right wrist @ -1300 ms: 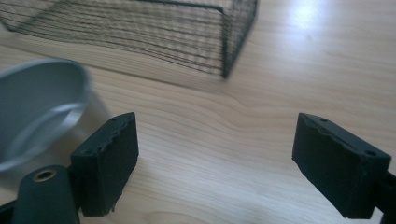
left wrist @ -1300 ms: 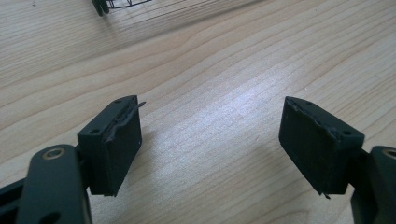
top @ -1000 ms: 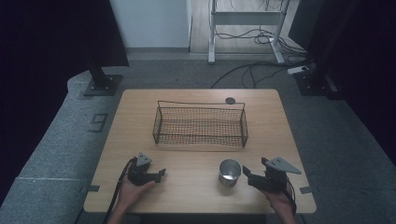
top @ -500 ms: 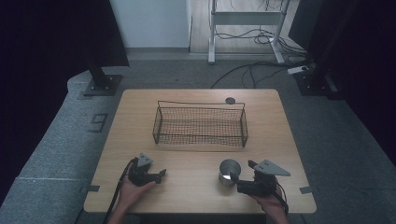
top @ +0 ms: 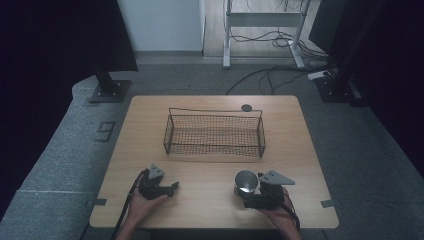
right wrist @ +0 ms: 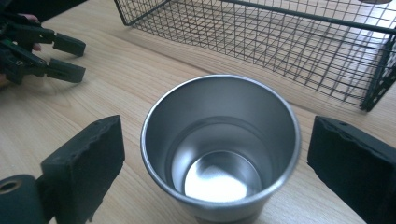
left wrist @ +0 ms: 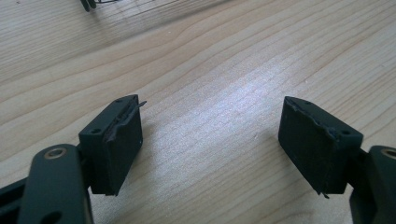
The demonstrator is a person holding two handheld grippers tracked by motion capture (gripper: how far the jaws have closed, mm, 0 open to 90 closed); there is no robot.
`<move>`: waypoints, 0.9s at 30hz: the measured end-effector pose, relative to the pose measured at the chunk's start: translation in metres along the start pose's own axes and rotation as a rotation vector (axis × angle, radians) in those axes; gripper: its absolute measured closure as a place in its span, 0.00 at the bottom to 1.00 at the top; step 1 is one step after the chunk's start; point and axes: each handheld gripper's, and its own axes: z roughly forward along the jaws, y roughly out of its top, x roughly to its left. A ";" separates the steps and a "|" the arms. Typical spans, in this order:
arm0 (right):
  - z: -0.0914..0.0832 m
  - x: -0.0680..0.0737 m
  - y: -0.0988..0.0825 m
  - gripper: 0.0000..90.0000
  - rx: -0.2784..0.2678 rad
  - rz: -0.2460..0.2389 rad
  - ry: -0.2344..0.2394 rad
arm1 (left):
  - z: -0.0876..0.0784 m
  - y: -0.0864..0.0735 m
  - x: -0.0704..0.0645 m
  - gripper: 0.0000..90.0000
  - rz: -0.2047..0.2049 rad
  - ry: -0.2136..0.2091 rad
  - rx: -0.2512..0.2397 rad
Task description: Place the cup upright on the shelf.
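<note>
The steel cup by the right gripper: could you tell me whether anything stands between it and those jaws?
Nothing visible does. The steel cup stands upright between the right gripper's open jaws, with bare gaps on both sides.

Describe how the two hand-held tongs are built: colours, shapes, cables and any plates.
Both the left tongs and the right tongs are black, each with two blocky jaws faced with worn, rough-edged pads. A grey three-cornered plate sits on each body, and a dark cable trails back from each. The forearms are bare.
</note>
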 end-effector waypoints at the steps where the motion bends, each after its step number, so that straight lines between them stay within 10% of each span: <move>1: 0.002 0.001 0.001 0.04 0.002 -0.006 -0.001 | 0.000 0.000 0.000 0.24 0.000 -0.001 0.000; 27: 0.024 0.006 0.000 0.14 0.050 -0.088 -0.075 | 0.000 0.000 0.000 0.24 0.006 -0.001 -0.003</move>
